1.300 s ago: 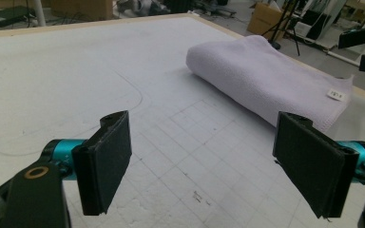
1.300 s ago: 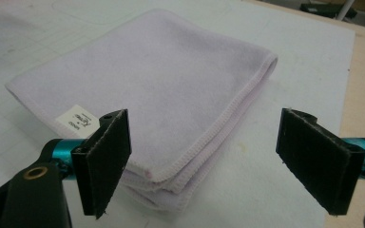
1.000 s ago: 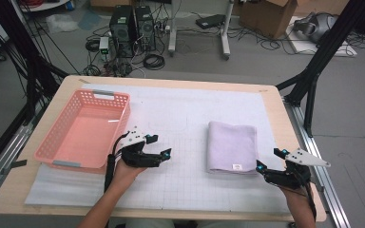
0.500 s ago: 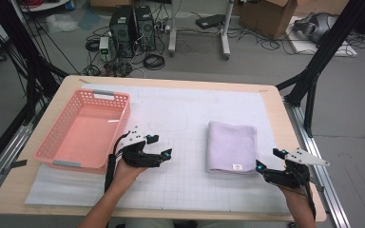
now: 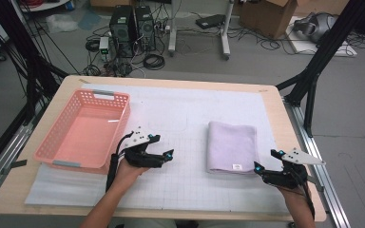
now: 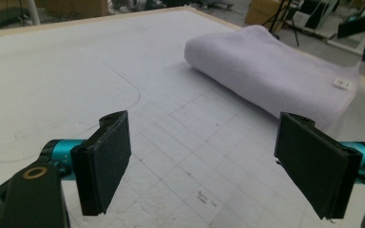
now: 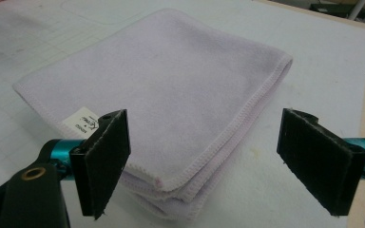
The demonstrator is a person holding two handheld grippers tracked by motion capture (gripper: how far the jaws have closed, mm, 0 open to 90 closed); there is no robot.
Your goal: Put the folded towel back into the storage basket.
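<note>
A folded lilac towel (image 5: 232, 146) with a small white label lies flat on the white gridded mat, right of centre. My right gripper (image 5: 261, 171) rests just off the towel's near right corner, jaws wide open and pointing at it; in the right gripper view the towel (image 7: 161, 90) lies ahead, its near corner between the open jaws (image 7: 204, 161) without touching the pads. My left gripper (image 5: 167, 156) sits on the mat left of the towel, open and empty. In the left gripper view the towel (image 6: 271, 71) lies ahead to the right of the gripper (image 6: 204, 166).
An empty pink plastic basket (image 5: 62, 145) stands on the mat's left side, close beside my left hand. The wooden table edge (image 5: 294, 137) runs along the right, just past my right gripper. Computers, cables and stands fill the floor beyond the table.
</note>
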